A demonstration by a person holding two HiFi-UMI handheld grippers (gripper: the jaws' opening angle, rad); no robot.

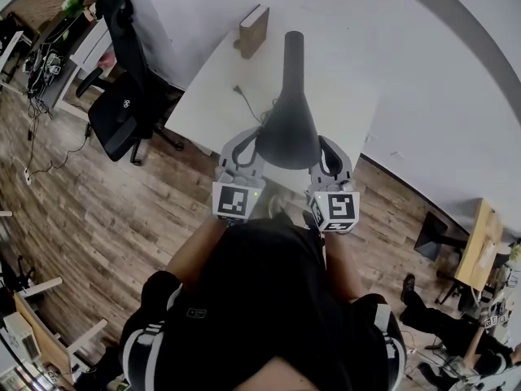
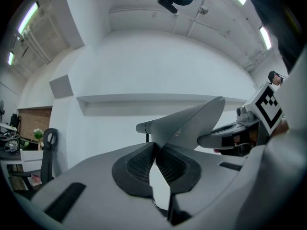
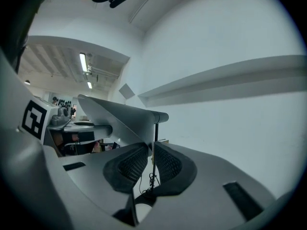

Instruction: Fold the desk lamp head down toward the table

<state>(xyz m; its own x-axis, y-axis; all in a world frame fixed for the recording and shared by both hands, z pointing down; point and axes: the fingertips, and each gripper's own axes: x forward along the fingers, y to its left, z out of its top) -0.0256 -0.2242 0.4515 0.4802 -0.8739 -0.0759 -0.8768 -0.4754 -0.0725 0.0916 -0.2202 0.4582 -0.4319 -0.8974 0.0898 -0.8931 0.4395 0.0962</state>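
The desk lamp's dark cone shade (image 1: 287,133) hangs over the near edge of the white table (image 1: 207,104), and its neck (image 1: 293,55) points away from me. My left gripper (image 1: 251,143) is at the shade's left rim. In the left gripper view it (image 2: 156,152) is shut on the thin edge of the shade (image 2: 192,119). My right gripper (image 1: 326,149) is at the shade's right rim. In the right gripper view it (image 3: 149,155) stands slightly open. The rim of the shade (image 3: 120,116) reaches in at the top of the pads, and the lamp's pole (image 3: 154,133) shows through the gap.
A brown book-like box (image 1: 253,29) stands at the table's far edge, and a cable (image 1: 244,100) lies on the tabletop. A black office chair (image 1: 122,96) stands left of the table on the wood floor. A white wall lies behind.
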